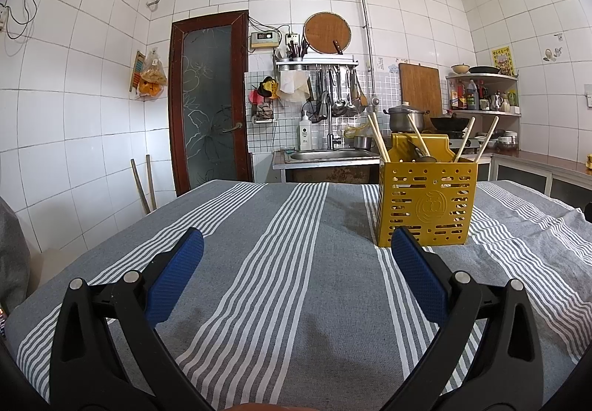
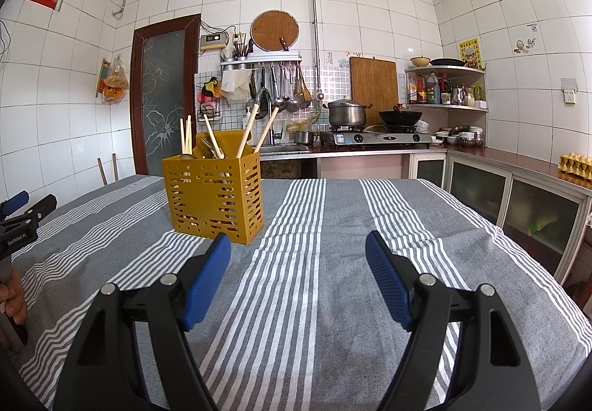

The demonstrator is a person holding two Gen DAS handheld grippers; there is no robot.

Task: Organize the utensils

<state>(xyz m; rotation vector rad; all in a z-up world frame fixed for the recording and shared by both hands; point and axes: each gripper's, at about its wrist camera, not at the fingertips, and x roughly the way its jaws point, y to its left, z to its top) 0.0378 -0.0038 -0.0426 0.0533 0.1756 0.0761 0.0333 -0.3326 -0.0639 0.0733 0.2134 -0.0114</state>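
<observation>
White "GenRobot.AI" lettering marks the left tool (image 2: 16,205).

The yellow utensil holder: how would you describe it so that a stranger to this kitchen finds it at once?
Look at the table under the grey striped cloth. The yellow utensil holder is the only thing standing on it: a square plastic box with slotted walls. Wooden chopsticks and metal cutlery stick out of its top.

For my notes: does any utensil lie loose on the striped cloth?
No, the striped cloth is bare; the utensils all stand in the yellow holder.
</observation>
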